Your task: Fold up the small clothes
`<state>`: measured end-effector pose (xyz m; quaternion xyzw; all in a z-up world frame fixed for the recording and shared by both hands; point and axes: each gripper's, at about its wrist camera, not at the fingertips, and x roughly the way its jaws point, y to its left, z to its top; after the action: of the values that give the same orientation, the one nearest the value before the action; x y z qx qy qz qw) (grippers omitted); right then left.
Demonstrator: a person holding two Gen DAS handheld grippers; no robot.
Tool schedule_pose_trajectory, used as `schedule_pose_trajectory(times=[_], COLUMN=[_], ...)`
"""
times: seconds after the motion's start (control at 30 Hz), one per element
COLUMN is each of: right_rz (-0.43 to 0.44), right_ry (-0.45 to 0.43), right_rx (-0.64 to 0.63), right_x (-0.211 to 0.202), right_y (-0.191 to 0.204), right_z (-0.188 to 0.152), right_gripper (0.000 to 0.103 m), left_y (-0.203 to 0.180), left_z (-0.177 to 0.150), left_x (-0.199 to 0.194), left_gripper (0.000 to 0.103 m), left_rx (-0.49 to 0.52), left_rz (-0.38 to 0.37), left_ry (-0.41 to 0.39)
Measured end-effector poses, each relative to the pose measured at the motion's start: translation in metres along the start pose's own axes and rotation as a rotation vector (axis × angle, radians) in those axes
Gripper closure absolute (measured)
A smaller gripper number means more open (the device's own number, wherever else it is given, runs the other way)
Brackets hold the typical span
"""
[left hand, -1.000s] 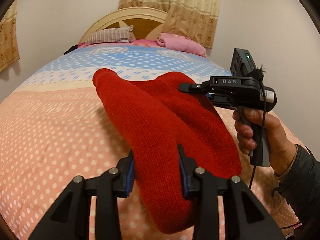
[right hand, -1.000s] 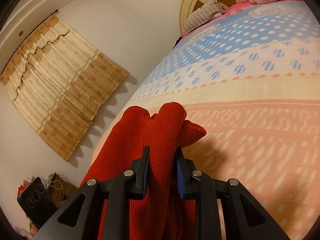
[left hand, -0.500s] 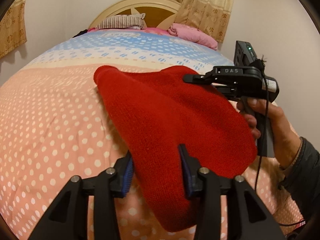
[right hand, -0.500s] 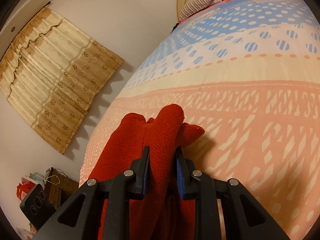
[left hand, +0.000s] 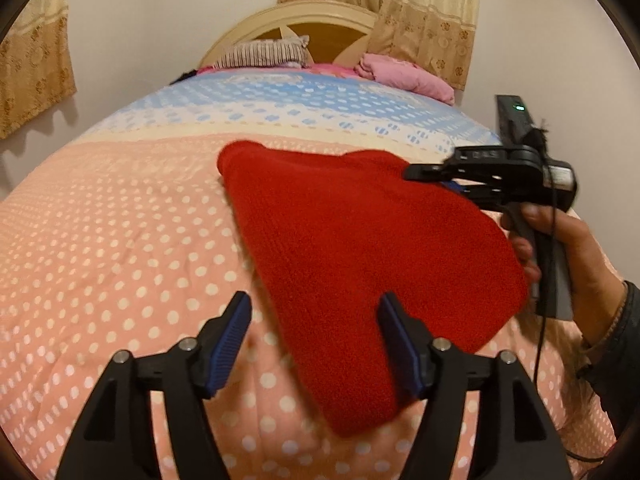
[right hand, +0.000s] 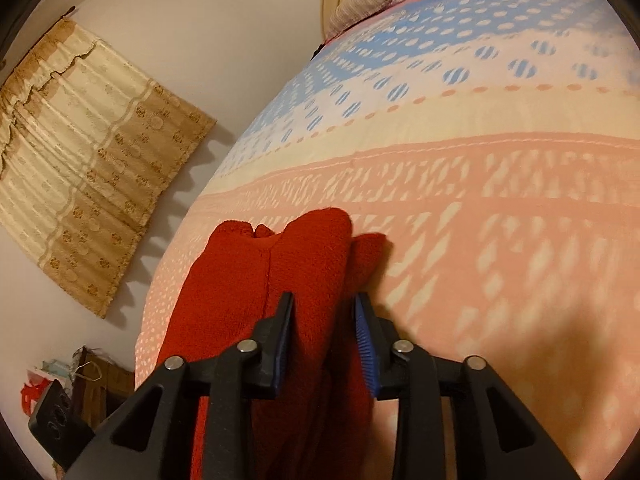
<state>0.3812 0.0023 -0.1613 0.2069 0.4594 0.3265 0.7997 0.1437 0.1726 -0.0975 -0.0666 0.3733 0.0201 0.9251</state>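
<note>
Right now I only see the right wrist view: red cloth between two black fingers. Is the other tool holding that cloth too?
Observer: No. The left tool is open, its blue pads spread wide on either side of the red knit garment.
Visitor: Then what keeps it up?
Observer: Only the right tool, which pinches one top corner. The rest hangs as a broad flap above the bedspread.
Visitor: And who moves that tool?
Observer: A person's right hand is wrapped around its handle.
</note>
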Motion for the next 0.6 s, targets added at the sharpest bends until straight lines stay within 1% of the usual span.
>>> schedule_pose_trajectory(times=[0.07,0.1,0.17,0.23,0.3,0.37,0.4,0.47,0.6], right_rz=[-0.046,-0.084,-0.133,-0.154,-0.175,-0.201,-0.203,-0.216,-0.232], right_ry=[-0.050,-0.085,-0.134,-0.199,-0.239,-0.277,-0.286,-0.300,-0.316], right_rx=[-0.018,-0.035,-0.056,-0.090,-0.125,-0.160,-0.173,-0.203,-0.264], right_x=[-0.024,-0.041,-0.066,-0.095,-0.118,-0.138,-0.144,-0.154,-0.170], right_y=[0.008,0.014,0.025,0.041,0.057,0.074,0.080,0.094,0.118], right_z=[-0.006,-0.011,-0.021,-0.036,-0.053,-0.070,-0.075,-0.087,-0.102], right_gripper=[0.069,0.067,0.054,0.049,0.048,0.047,0.047,0.043,0.042], left_y=[0.000,-0.001,-0.003,-0.005,-0.008,-0.010,-0.011,-0.014,-0.017], left_z=[-0.001,-0.002,-0.001,0.003,0.006,0.008,0.009,0.010,0.013], left_x=[-0.012,-0.020,-0.032,-0.045,-0.055,-0.066,-0.070,-0.078,-0.085], left_gripper=[0.028,0.027,0.024,0.022,0.020,0.012,0.011,0.011,0.011], left_rx=[-0.004,-0.005,-0.012,-0.017,-0.013,-0.007,-0.006,0.001,0.000], left_rz=[0.017,0.018,0.021,0.014,0.004,-0.009,-0.011,-0.020,-0.032], left_ry=[-0.033,-0.054,-0.082,-0.113,-0.140,-0.168,-0.178,-0.197,-0.217])
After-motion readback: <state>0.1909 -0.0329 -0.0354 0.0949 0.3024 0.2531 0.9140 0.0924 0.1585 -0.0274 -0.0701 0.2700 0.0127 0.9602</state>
